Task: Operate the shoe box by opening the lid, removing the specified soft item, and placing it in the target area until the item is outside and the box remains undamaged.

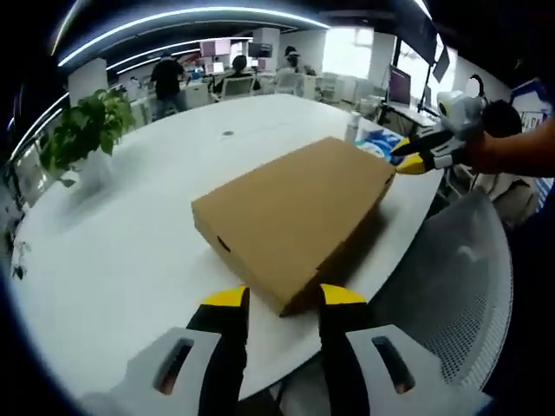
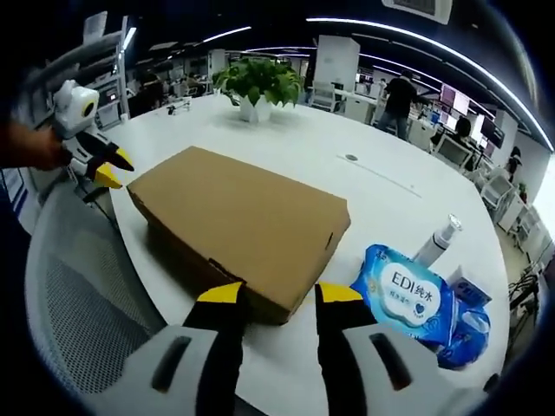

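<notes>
Seen first from the left gripper view, the shoe box lies flat on the white surface with its lid shut, one corner pointing toward the camera. The left tool rises from the bottom edge with its yellow-tipped jaws spread apart, one on each side of that near corner, gripping nothing. At the far end of the box the right tool comes in from the right, a hand behind it, its yellow tips close to the box's far corner; whether they touch it cannot be told. A blue wet-wipe pack sits just beside that far corner. A potted plant stands well apart on the left side of the surface, and a white mesh chair sits at the near right edge. People work at desks in the background.

Next, in the right gripper view, the closed shoe box lies ahead with a corner toward the camera. The right tool has its jaws parted on either side of that corner and holds nothing. The left tool shows at the left, near the box's far corner, jaws open. The wet-wipe pack lies just right of the box, with a white pump bottle behind it. The potted plant stands at the far side.
</notes>
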`<state>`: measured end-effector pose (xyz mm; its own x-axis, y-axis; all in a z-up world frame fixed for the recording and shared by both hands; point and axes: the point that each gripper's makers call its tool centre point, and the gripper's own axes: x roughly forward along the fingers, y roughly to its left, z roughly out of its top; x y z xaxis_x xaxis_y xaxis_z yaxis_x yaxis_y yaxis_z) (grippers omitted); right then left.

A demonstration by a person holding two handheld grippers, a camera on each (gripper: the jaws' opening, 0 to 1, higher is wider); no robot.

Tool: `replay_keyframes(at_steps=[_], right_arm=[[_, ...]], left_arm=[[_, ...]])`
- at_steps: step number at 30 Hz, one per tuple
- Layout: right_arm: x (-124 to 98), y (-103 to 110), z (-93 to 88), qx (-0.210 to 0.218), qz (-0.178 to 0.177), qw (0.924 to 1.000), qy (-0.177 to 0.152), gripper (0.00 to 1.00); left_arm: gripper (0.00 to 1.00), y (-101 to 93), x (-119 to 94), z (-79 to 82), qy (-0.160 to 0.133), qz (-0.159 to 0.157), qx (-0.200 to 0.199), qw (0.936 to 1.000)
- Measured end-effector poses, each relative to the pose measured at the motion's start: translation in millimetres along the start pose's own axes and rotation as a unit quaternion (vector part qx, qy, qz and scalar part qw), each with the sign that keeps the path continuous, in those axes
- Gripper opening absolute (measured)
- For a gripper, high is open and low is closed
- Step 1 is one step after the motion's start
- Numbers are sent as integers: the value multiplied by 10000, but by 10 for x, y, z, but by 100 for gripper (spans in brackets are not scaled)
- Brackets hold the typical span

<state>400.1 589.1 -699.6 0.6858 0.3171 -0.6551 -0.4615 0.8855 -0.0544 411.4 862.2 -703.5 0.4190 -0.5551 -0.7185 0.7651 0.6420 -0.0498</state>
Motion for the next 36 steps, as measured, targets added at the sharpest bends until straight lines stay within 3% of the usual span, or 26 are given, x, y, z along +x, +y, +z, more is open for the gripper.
replay_keyframes(at_steps=[4, 8, 17, 36], right_arm=[[30, 12, -63, -32, -3, 10000, 89, 28], [78, 31, -95, -51, 48, 9999, 129, 25], [138, 17, -120, -82, 42, 9998, 161, 21], [292, -286, -37, 53, -64, 9999, 107, 18]], left_arm=[[28, -1, 78, -42, 46, -37, -155, 9999], [20, 28, 160, -49, 102, 16, -55, 9999], [17, 55, 238, -61, 263, -28, 40, 9996], [17, 362, 595, 327, 362, -6, 329, 9988]])
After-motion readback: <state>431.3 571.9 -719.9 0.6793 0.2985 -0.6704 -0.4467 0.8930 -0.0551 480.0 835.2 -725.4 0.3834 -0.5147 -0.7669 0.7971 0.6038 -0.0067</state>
